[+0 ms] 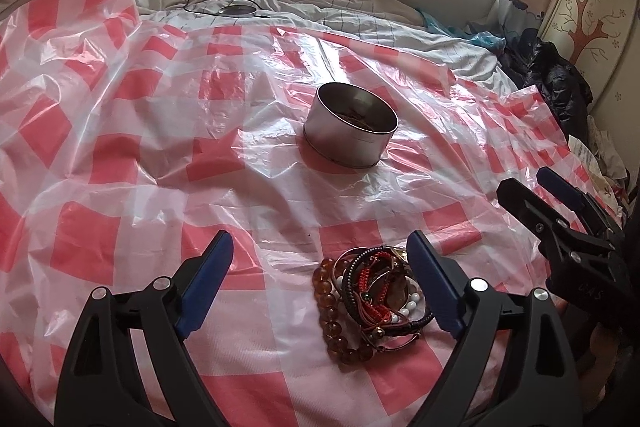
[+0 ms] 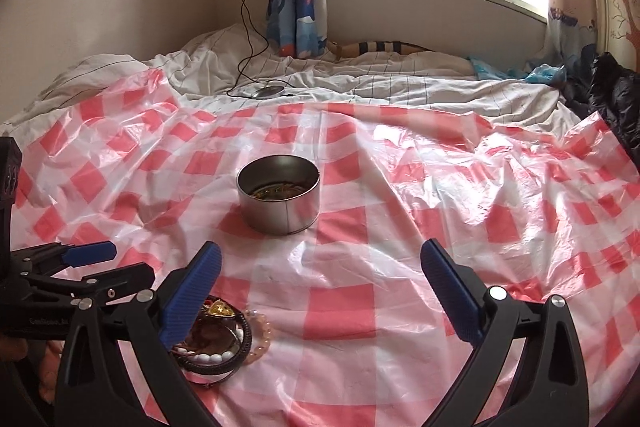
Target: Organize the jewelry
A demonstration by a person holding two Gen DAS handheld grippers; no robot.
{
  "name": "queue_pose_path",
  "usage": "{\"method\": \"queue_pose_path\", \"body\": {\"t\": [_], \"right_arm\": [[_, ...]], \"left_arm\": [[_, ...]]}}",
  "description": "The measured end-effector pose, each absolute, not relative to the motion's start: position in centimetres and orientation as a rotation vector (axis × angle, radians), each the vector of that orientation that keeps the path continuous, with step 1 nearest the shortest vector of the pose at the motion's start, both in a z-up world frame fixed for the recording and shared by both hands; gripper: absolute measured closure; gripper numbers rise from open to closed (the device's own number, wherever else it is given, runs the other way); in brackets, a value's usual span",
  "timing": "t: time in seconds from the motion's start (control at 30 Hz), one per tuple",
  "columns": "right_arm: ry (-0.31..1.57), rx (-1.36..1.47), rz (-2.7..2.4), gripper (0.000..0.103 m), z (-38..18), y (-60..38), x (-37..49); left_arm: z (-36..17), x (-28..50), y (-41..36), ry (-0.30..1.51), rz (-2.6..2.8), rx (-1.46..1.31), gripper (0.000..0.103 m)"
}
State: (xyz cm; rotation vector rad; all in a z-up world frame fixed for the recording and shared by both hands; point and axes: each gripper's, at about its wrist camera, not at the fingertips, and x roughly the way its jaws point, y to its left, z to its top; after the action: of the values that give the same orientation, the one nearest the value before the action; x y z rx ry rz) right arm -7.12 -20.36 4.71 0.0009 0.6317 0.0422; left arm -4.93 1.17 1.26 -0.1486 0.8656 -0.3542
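A pile of bracelets (image 1: 370, 301), amber beads, red cord, black cord and white beads, lies on the red-and-white checked plastic sheet (image 1: 160, 163). My left gripper (image 1: 320, 247) is open, and the pile sits between its fingers, close against the right one. A round metal tin (image 1: 351, 125) with some jewelry inside stands farther back on the sheet. In the right wrist view the tin (image 2: 279, 199) is ahead and the pile (image 2: 218, 341) is partly hidden behind the left finger. My right gripper (image 2: 320, 261) is open and empty, to the right of the pile.
The sheet covers a bed with white bedding (image 2: 360, 83). A black cable runs to a round device (image 2: 269, 91) behind the sheet. Dark clothing (image 1: 552, 79) is heaped at the right edge. A window and curtains stand at the back.
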Motion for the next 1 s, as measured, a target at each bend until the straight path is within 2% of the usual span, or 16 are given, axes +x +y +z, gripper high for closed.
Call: {"method": "queue_pose_path", "body": {"t": [0.23,0.57,1.0], "right_arm": [[0.426,-0.047,-0.107,0.007,6.5,-21.7,-9.0],[0.481,-0.141,-0.013,0.007,5.4,-19.5,-8.4],[0.553,0.017,0.021,0.007,4.9,-21.7,-7.6]], "left_arm": [[1.1,-4.7,1.0,0.865,-0.363,-0.152,0.017],[1.0,-4.8,0.6,0.864,-0.375,-0.140,0.016],[1.2,-4.9,0.3,0.857,-0.389,-0.134,0.015]]}}
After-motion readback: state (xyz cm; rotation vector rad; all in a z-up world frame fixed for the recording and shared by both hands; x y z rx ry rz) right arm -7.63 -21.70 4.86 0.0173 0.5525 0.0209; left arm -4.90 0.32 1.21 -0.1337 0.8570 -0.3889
